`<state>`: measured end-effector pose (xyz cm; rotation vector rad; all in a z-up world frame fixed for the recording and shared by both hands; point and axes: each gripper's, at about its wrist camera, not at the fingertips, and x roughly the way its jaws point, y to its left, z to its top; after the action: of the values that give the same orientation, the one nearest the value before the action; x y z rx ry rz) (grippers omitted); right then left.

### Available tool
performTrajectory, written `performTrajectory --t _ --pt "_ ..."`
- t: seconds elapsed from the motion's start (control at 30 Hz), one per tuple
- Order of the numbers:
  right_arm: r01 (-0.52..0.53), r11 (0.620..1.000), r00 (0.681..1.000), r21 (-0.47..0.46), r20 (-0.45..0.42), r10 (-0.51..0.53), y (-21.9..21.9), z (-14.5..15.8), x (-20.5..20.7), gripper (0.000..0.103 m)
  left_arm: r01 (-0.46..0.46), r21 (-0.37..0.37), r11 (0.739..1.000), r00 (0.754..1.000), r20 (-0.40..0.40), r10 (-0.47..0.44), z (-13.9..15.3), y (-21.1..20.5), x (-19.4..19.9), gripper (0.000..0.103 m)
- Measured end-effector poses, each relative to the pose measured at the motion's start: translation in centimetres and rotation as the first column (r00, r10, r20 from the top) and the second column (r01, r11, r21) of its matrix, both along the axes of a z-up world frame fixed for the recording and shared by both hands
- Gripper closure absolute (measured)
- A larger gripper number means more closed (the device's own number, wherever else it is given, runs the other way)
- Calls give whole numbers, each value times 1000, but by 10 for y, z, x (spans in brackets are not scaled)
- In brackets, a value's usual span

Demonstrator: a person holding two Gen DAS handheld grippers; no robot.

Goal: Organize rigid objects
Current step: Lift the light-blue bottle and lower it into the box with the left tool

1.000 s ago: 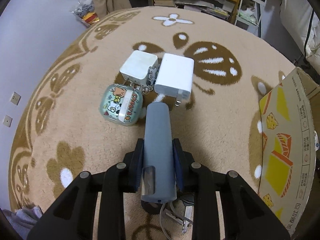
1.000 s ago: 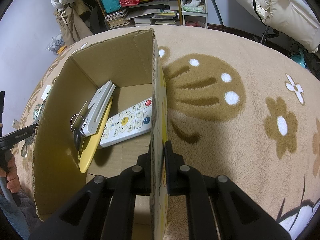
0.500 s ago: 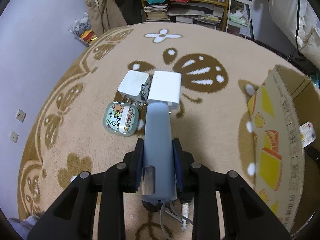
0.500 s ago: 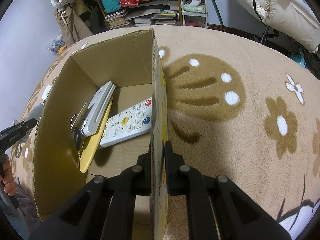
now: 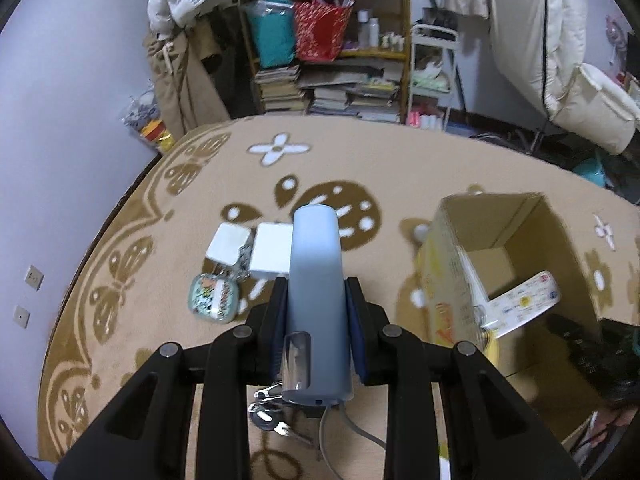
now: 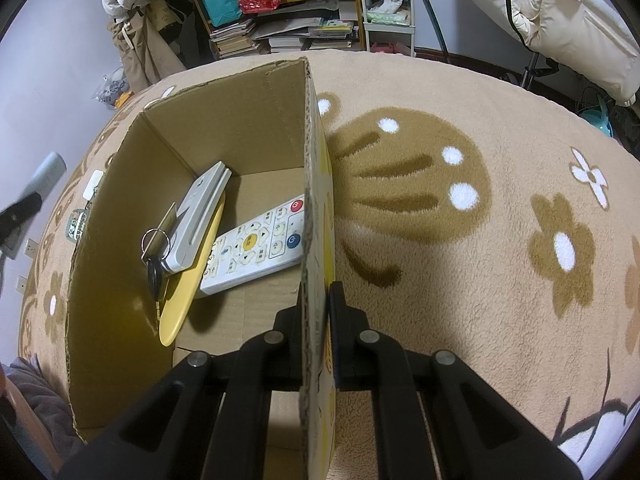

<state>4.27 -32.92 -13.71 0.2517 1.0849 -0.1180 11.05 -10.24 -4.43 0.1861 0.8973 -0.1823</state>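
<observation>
Roughly halfway: box (image 6: 248, 128) has remote (image 6: 256, 246), plate, keys; left gripper (image 5: 316, 312) clenched on grey cylinder (image 5: 316, 280), right gripper (image 6: 316, 312) pinching box wall; 2 chargers (image 5: 228, 244) + case left on rug

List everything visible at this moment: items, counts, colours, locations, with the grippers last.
Grey-blue case: 1, held in left gripper.
White chargers: 2, on rug, side by side.
Cartoon-print pouch: 1, teal, on rug near chargers.
Keys: 1 bunch, metal, on rug under left gripper.
Cardboard box: 1, brown, on rug.
White remote: 1, inside box.
Grey device: 1, inside box, keyring beside it.
Yellow plate: 1, inside box, tilted.
Rug: 1, beige, brown pattern.
Left gripper: black, shut on case.
Right gripper: black, clamping box wall.
</observation>
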Motion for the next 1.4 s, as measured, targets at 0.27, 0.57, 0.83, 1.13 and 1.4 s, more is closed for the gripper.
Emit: performTrajectory --t 0.27,0.57,0.83,1.13,1.4 --pt "1 1000 1000 2 0 -1 1 -1 0 94 59 -57 997 998 -7 -59 22 -33 -12 77" --pt "1 1000 1000 1 0 -1 0 0 0 94 107 -62 992 994 -15 -108 24 -69 -14 77" --pt "1 1000 1000 2 0 -1 1 0 0 94 153 -55 987 987 -43 -155 10 -95 -19 77" --pt "1 1000 1000 4 0 -1 2 -2 0 94 200 -28 979 974 -100 -202 -16 -124 -23 77" --pt "1 1000 1000 2 0 -1 1 -1 0 94 180 14 984 975 -137 -176 -40 -131 -21 77"
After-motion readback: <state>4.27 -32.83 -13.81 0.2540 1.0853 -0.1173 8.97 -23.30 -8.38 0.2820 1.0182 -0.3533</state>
